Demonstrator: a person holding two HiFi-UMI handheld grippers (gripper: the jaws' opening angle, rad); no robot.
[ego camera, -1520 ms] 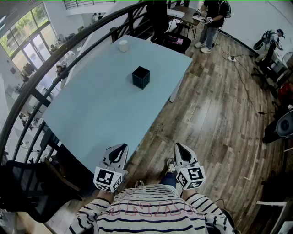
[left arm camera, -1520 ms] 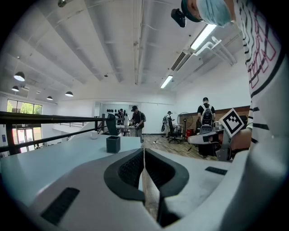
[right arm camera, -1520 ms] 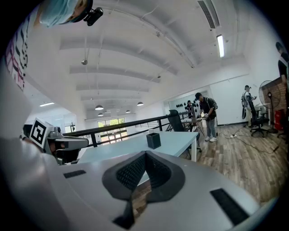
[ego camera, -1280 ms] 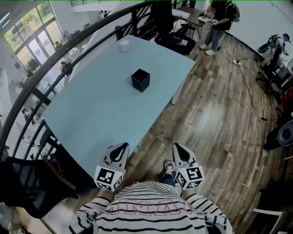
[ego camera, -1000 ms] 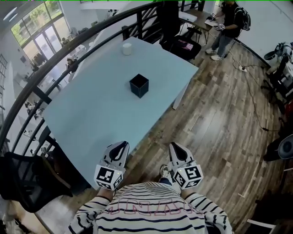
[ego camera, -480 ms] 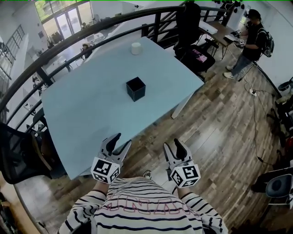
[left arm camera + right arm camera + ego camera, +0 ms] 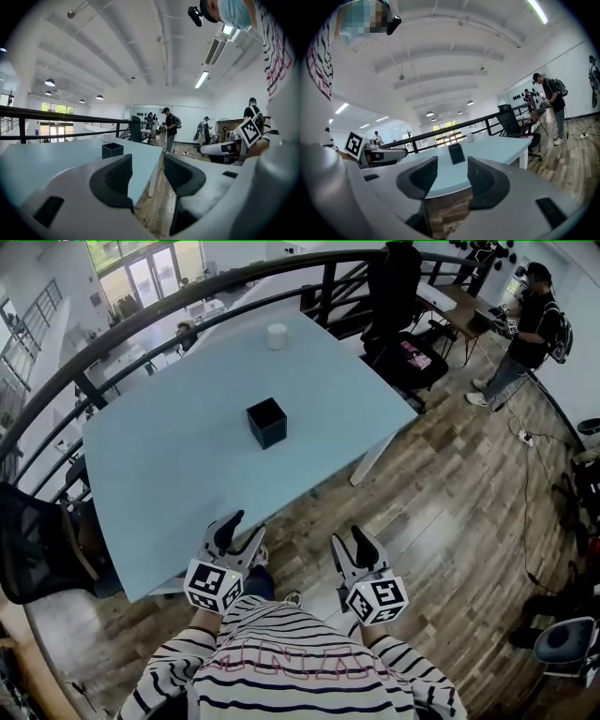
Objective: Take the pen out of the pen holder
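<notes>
Left gripper (image 7: 244, 527) is opening its jaws with nothing between them, and right gripper (image 7: 349, 538) gapes empty; both seem readied for a reach, held short of the table (image 7: 159, 484). The black pen holder (image 7: 267, 422) stands mid-table, well apart from them; no pen shows in its dark mouth; a white cup (image 7: 277, 337) sits beyond

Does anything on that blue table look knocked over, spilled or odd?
Nothing is spilled or tipped. The black pen holder stands upright on the table, and a white cup sits at its far end. One oddity: no pen shows above the holder's rim.
</notes>
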